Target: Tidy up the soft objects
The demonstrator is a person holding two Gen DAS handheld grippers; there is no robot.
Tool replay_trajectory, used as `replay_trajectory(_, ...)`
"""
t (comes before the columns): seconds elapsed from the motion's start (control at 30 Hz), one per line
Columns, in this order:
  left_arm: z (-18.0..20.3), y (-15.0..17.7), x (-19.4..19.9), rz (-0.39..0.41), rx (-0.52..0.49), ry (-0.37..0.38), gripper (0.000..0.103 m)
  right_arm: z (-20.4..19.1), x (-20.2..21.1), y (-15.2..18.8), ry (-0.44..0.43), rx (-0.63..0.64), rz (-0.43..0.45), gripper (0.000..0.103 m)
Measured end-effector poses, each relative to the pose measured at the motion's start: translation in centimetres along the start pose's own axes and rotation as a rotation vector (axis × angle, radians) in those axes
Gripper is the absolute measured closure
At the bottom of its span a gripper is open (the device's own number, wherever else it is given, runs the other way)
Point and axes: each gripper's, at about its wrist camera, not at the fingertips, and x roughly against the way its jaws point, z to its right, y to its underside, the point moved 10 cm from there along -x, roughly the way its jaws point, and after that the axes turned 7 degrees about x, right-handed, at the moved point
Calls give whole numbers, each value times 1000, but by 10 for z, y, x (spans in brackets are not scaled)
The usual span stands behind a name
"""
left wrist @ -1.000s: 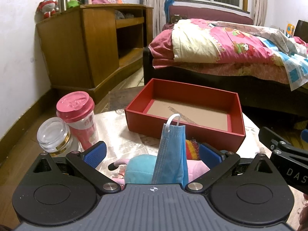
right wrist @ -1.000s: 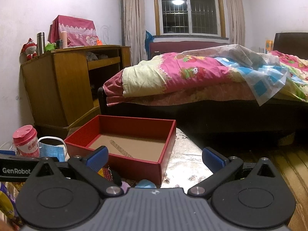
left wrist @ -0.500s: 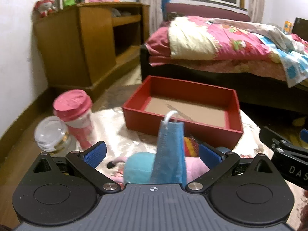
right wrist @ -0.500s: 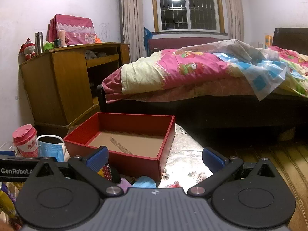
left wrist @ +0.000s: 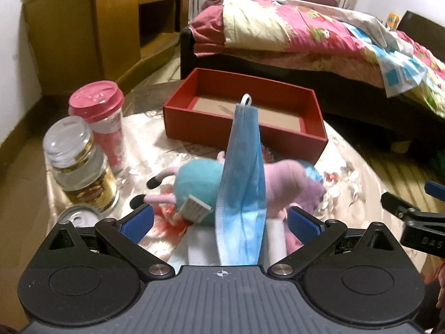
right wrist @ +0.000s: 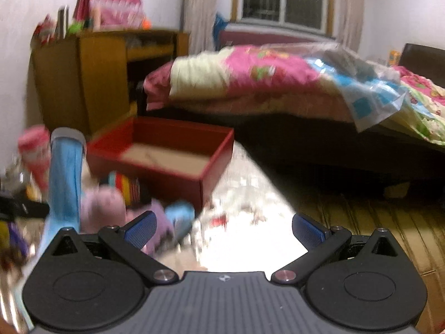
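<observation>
A blue face mask (left wrist: 242,172) stands upright between the spread fingers of my left gripper (left wrist: 219,222), draped from its body; the pads do not touch it. It also shows blurred in the right wrist view (right wrist: 64,178). Behind it a teal and pink plush pig (left wrist: 200,183) lies on the small table. The empty red box (left wrist: 244,136) sits beyond, also in the right wrist view (right wrist: 155,169). My right gripper (right wrist: 224,229) is open and empty over the table's right part; it shows at the right edge of the left wrist view (left wrist: 408,217).
A pink-lidded cup (left wrist: 103,119), a clear jar with gold label (left wrist: 80,167) and a can top (left wrist: 78,217) stand at the table's left. A bed (left wrist: 319,36) with pink bedding lies behind, a wooden cabinet (left wrist: 83,27) at the left. A striped plush (right wrist: 126,186) lies by the box.
Both cameras have tilted down and moved over the table. The mask stays between the left fingers. The right view is now motion-blurred.
</observation>
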Motion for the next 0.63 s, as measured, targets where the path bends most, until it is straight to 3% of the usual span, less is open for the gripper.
replay_trajectory(0.4, -7, 10, 5, -48, 10, 35, 5, -42, -44, 48, -94, 257, -214, 27)
replay_trajectory(0.5, 1, 14, 2, -68, -11, 58, 5, -51, -57, 59, -147, 281, -273, 51)
replay_trajectory(0.53, 4, 16, 1, -76, -16, 66, 5, -54, -61, 64, -185, 273, -302, 65)
replay_trajectory(0.63, 14, 26, -5, -119, -47, 91, 5, -51, -65, 68, -198, 264, -329, 69)
